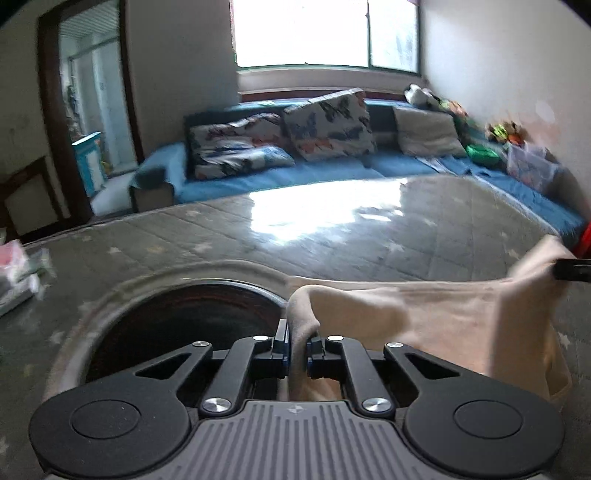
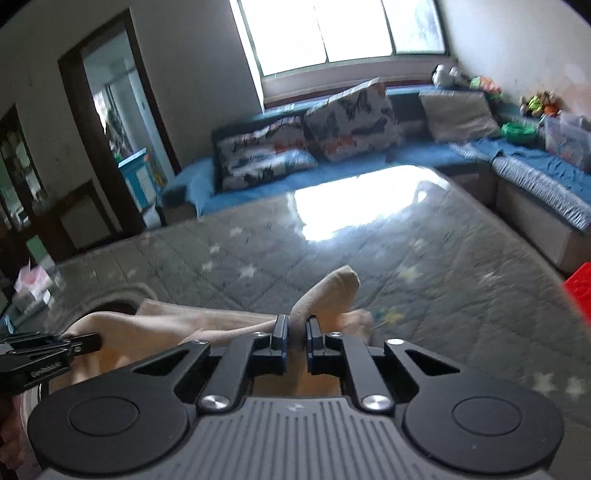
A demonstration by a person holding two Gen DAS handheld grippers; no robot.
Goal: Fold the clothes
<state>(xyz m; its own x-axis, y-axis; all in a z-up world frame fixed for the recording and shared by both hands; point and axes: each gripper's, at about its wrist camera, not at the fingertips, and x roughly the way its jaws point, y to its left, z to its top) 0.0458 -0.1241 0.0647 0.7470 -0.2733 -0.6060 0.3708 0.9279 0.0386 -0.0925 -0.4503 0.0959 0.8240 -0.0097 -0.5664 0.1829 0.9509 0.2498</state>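
The cream garment (image 1: 454, 317) hangs stretched between the 2 grippers, low over the near edge of the grey quilted bed cover with pale stars (image 1: 332, 251). The left gripper (image 1: 298, 343) has its jaws nearly closed on a bunched fold at one end of the cloth, which rises in a hump just past the fingertips. The right gripper (image 2: 295, 328) is clamped the same way on the other end, with a rounded tip of fabric sticking up beyond it. Each tool shows in the other's view: the right one at the far right edge of the left view (image 1: 570, 269), the left one at the lower left of the right view (image 2: 51, 349).

To do this step well, I would keep both grips firm, hold the 2 ends level and pull them apart until the sag between them is gone, then lay the piece flat on the open middle of the cover before making any crease. Both views are smeared by motion, so a slower carry would help the cloth land square. The round dark opening (image 1: 184, 321) at the near left edge of the cover, just beside the left gripper, could catch the hanging hem; keep the cloth clear of it.

Beyond the bed stand a blue sofa (image 1: 295, 173) with patterned cushions (image 1: 328, 125) and a bright window (image 1: 325, 33).

Small pale lettering runs along the left gripper's body in the right view, too blurred to read. No other writing is legible.
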